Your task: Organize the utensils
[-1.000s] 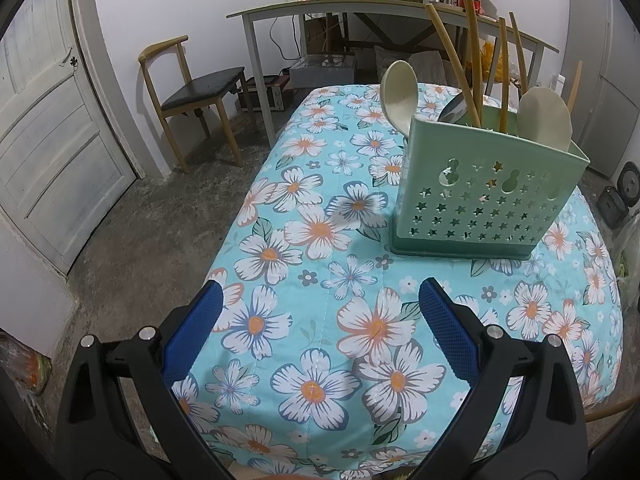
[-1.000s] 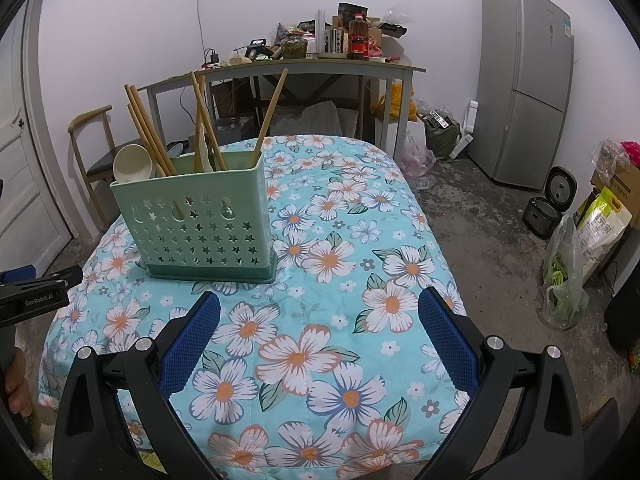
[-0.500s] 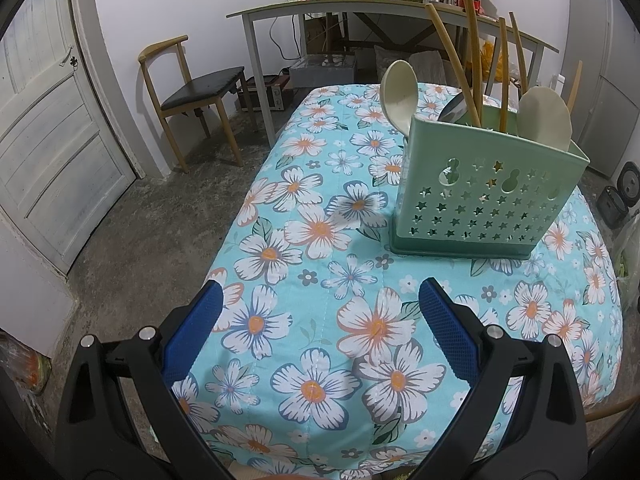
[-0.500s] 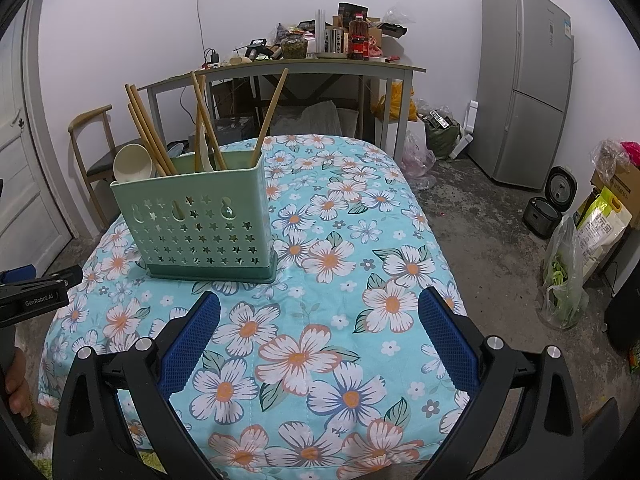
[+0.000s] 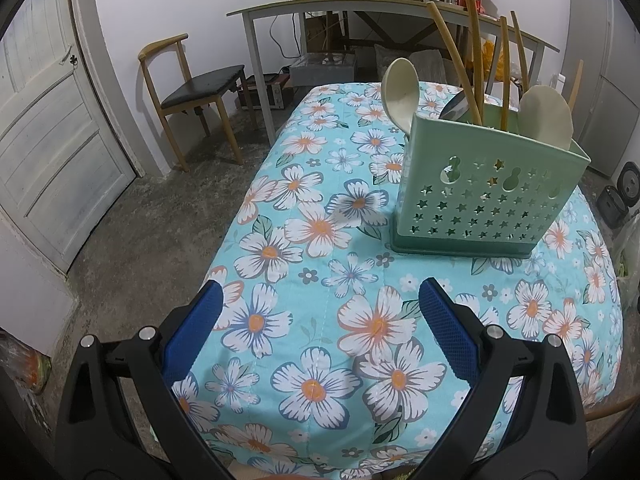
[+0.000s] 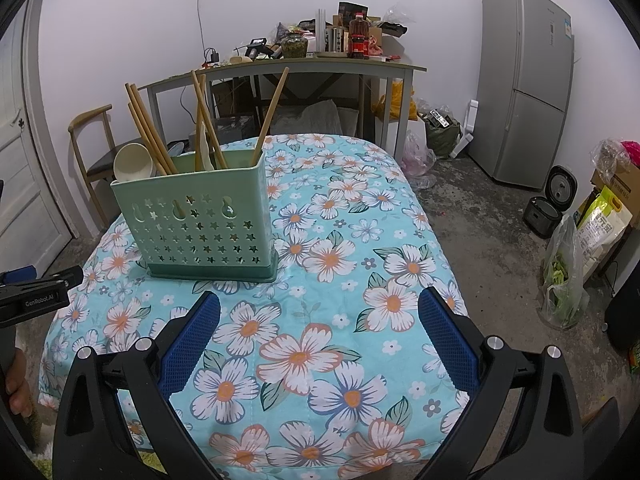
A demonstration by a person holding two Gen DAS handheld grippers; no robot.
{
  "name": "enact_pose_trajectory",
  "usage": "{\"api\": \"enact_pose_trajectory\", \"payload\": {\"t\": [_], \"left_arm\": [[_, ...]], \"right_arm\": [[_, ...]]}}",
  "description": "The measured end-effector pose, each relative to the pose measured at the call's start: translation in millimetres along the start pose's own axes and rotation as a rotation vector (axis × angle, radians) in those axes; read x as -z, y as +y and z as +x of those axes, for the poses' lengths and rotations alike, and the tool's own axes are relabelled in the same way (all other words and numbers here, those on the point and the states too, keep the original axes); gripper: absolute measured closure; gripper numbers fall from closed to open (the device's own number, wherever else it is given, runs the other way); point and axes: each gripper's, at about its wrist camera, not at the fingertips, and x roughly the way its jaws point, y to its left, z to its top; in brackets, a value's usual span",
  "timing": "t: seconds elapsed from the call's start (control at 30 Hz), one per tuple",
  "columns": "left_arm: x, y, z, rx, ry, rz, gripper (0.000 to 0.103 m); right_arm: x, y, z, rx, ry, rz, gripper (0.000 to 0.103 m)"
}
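Observation:
A pale green utensil holder (image 5: 484, 196) (image 6: 200, 224) with star-shaped holes stands upright on the floral tablecloth (image 5: 320, 264) (image 6: 340, 264). It holds several wooden chopsticks (image 5: 452, 60) (image 6: 148, 128), a cream spoon (image 5: 400, 88) (image 6: 132, 162) and a cream spatula (image 5: 546, 116). My left gripper (image 5: 320, 292) hovers open near the table's front edge, left of and short of the holder. My right gripper (image 6: 320, 304) is open too, in front of the holder and slightly to its right. Nothing lies between either pair of blue pads.
A wooden chair (image 5: 188, 92) and a white door (image 5: 48, 128) are left of the table. A cluttered desk (image 6: 304, 64) stands behind it. A fridge (image 6: 524, 80), a rice cooker (image 6: 548, 208) and bags (image 6: 568, 272) are on the right. A hand (image 6: 18, 384) holds the left gripper handle.

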Motion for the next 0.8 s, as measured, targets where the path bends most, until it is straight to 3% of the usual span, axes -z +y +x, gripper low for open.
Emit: {"api": "enact_pose_trajectory", "payload": {"t": [0.8], "left_arm": [[5.5, -2.0, -1.4, 0.004, -0.001, 0.006, 0.008]], "right_arm": [[2.0, 0.9, -0.7, -0.003, -0.001, -0.003, 0.007]]}}
